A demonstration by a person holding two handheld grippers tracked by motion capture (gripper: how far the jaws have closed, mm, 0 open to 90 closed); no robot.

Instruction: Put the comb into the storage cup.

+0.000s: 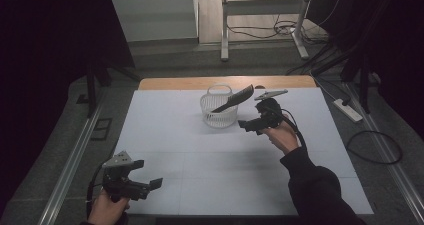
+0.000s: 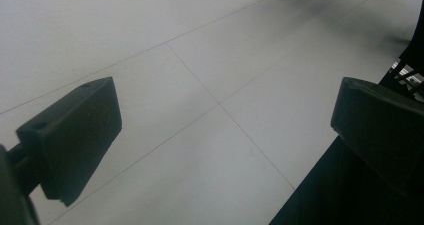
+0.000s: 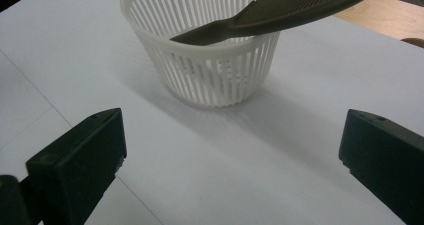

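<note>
The comb (image 3: pixel 280 10) already rests in the basket (image 3: pixel 210 70), its handle inside and its toothed end poking out over the rim, so the job looks about done. The right claw (image 3: pixel 232 155) is wide open and empty, with the basket just ahead of it. The left claw (image 2: pixel 220 135) is open too, far off over bare bench (image 2: pixel 200 45)

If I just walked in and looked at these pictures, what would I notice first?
Probably the white slatted basket standing near the far middle of the white table, with a dark comb propped in it, its toothed end sticking out over the rim. Next, the right gripper, open, just beside the basket and pointing at it. The left gripper is open too, over the table's near left corner.
</note>
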